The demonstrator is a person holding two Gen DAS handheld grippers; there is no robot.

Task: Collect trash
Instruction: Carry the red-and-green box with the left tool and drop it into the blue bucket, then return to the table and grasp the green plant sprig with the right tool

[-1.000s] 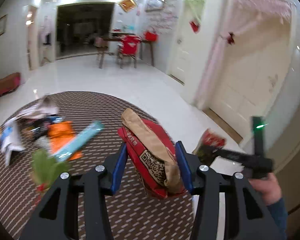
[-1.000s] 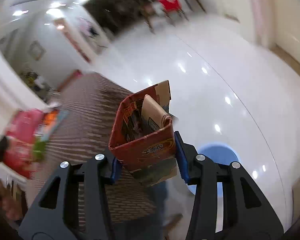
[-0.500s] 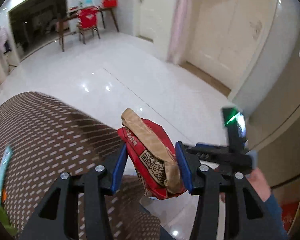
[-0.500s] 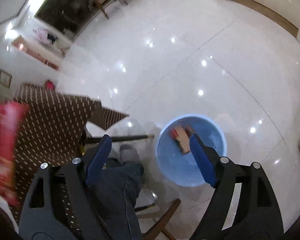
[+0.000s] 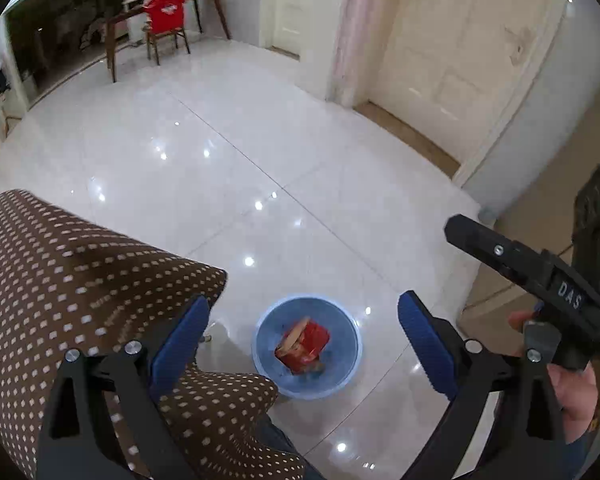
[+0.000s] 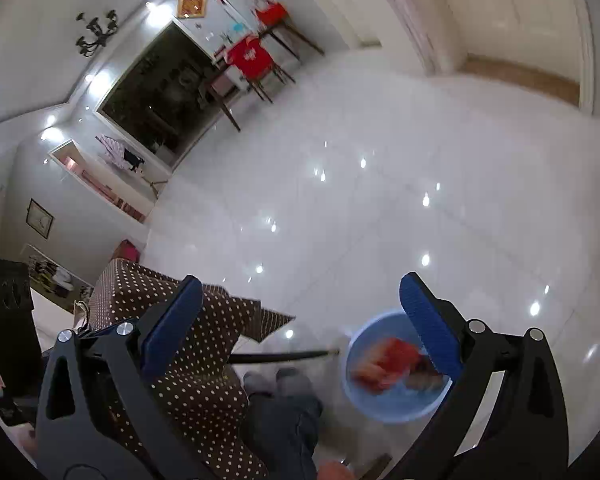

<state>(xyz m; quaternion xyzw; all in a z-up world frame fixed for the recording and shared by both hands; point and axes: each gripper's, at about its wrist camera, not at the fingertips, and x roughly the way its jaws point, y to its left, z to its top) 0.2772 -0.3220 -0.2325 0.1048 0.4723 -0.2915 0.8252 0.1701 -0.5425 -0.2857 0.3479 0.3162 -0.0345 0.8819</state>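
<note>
Two grippers, both with jaws opening and nothing between them! A second ago each clamped a red snack wrapper; now that trash sits down in the blue bucket [image 5: 306, 348] on the white floor [image 5: 228, 184]. From the left wrist view, the left gripper [image 5: 302, 332] hangs above the bucket, tilted steeply down, blue pads spread either side of it, and the red wrapper [image 5: 304, 346] lies crumpled inside with a tan paper strip poking out. The right gripper [image 6: 300, 320] has swung away from a steep downward look to a shallower one, and in its view the bucket slides behind its right-hand finger, contents blurred. In the left view the right gripper's black body is off to the right, held in the person's hand [image 5: 572, 392]. The brown dotted tablecloth [image 5: 72, 272] fills the lower left. By my read, this drop is done, and both hands look free to go back for more.
</note>
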